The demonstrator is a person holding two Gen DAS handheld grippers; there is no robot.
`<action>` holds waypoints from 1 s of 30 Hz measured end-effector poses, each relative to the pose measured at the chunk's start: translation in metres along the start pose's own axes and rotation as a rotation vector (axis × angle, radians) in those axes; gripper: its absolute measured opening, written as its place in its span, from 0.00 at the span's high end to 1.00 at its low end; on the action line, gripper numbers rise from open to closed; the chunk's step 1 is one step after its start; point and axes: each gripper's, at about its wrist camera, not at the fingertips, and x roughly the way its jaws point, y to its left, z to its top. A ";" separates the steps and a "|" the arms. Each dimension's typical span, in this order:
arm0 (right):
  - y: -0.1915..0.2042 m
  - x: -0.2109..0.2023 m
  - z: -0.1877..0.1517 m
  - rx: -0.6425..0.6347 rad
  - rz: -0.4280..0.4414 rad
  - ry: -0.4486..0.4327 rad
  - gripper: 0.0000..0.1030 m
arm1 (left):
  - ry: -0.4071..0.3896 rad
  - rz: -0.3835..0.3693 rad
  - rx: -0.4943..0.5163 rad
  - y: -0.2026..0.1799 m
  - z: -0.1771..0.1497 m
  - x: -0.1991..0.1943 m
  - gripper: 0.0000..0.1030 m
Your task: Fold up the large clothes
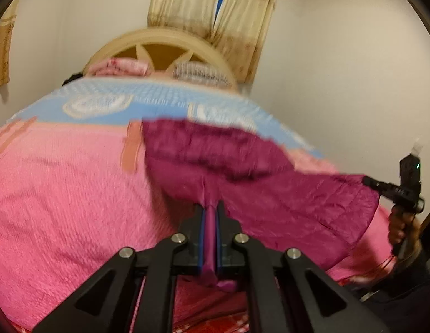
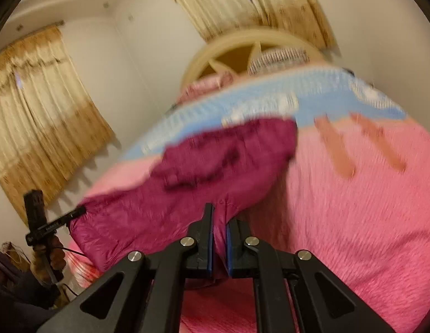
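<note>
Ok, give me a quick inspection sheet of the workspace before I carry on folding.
Surface: bed with pink cover, blue band toward the headboard.
Job's things: maroon garment partly lifted off the bed, stretched between both grippers.
Clutter: pillows by the headboard.
Grippers: left gripper shut on a garment edge; right gripper shut on another edge.
Cables: thin wire trailing from the left gripper's handle.
Surroundings: white walls, beige curtains; frames motion-blurred.
</note>
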 end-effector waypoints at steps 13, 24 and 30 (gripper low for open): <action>-0.033 0.074 0.132 0.090 -0.073 -0.140 0.94 | -0.048 0.082 0.100 0.015 0.106 0.092 0.86; -0.064 0.156 0.162 0.116 -0.143 -0.083 0.94 | -0.255 0.232 0.107 0.033 0.140 0.086 0.00; -0.077 0.195 0.169 0.118 -0.185 -0.056 0.94 | -0.257 0.286 0.194 0.010 0.137 0.113 0.00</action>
